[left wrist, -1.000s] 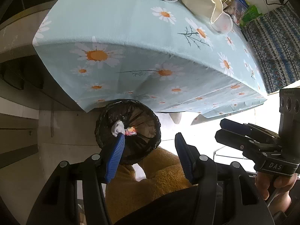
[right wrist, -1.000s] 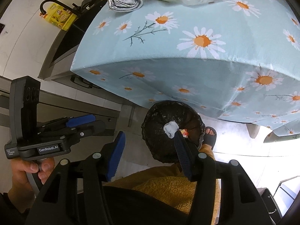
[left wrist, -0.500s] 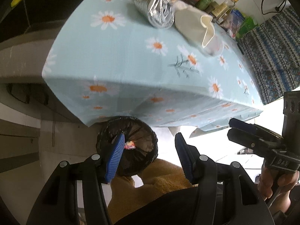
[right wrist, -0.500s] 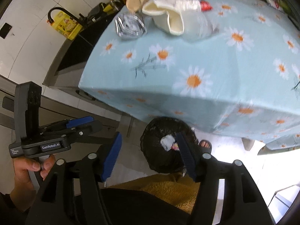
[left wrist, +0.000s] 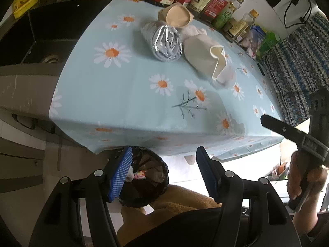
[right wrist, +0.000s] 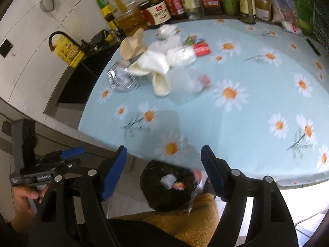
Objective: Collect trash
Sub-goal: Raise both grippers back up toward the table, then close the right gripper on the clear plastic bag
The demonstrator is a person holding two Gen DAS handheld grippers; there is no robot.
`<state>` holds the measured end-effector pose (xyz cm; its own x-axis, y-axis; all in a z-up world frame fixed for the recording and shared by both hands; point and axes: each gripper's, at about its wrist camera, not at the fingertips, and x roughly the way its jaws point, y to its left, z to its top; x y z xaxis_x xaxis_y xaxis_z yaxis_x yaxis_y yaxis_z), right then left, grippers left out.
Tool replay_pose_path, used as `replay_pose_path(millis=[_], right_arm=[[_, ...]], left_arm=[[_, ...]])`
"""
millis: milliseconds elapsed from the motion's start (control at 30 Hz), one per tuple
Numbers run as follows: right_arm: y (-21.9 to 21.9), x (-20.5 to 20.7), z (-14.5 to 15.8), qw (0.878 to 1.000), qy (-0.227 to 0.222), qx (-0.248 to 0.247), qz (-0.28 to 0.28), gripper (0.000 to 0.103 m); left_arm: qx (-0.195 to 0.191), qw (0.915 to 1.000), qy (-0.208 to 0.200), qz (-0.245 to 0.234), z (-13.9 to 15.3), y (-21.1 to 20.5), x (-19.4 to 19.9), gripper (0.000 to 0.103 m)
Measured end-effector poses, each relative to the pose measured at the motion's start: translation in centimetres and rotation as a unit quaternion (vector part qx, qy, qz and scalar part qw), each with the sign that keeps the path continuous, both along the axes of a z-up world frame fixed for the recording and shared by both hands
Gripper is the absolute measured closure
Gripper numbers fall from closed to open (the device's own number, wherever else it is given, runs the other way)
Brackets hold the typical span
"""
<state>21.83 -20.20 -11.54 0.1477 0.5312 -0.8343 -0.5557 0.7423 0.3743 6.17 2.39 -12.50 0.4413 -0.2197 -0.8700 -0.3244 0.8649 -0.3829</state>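
Trash sits in a loose cluster toward the far side of the daisy tablecloth (left wrist: 127,94), upper middle of my left view: a crumpled foil wrapper (left wrist: 166,42), a cream paper cup (left wrist: 205,58) lying on its side beside it, and a tan paper cup (left wrist: 177,16) just behind, with white tissue and a red wrapper (right wrist: 202,48) further right in my right view. Some pieces already lie in the black-lined bin (left wrist: 144,177) at the bottom of both frames, below the table's near edge.

My left gripper (left wrist: 162,175) has just been opening, and nothing sits between its blue pads; my right gripper (right wrist: 164,170) has likewise just been spreading, also bare. Both are released and holding nothing.

What the next reach turns on, as I judge it: the cluster lies up and away from both sets of jaws — across a bare stretch of cloth. The foil wrapper stands nearly straight above my left jaws; in my right view the pile leans up-left, so my left looks the nearer for the foil. The cream cup's long axis runs diagonally, mouth toward lower right; my right could take it across the body.
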Motion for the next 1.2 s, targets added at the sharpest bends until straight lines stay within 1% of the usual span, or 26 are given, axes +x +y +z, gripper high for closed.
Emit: replay_pose_path(millis=[200, 300, 600, 867, 1200], right_arm=[[-0.2, 3.4, 0.2, 1.0, -0.014, -0.002, 0.009, 0.021], [0.5, 5.4, -0.5, 1.0, -0.004, -0.002, 0.025, 0.021], [3.1, 9.3, -2.9, 0.996, 0.017, -0.008, 0.09, 0.021], [5.2, 11.2, -4.6, 0.989, 0.026, -0.027, 0.144, 0.021], [6.5, 12.3, -5.4, 0.98, 0.025, -0.029, 0.193, 0.021]], left_arm=[[0.009, 0.9998, 0.0, 0.017, 0.5, -0.2, 0.7, 0.041], [0.011, 0.9994, 0.003, 0.031, 0.5, -0.1, 0.6, 0.041], [0.019, 0.9964, 0.017, 0.08, 0.6, -0.2, 0.8, 0.041], [0.021, 0.994, 0.023, 0.105, 0.8, -0.8, 2.2, 0.041], [0.017, 0.9911, 0.041, 0.126, -0.1, -1.9, 3.6, 0.041]])
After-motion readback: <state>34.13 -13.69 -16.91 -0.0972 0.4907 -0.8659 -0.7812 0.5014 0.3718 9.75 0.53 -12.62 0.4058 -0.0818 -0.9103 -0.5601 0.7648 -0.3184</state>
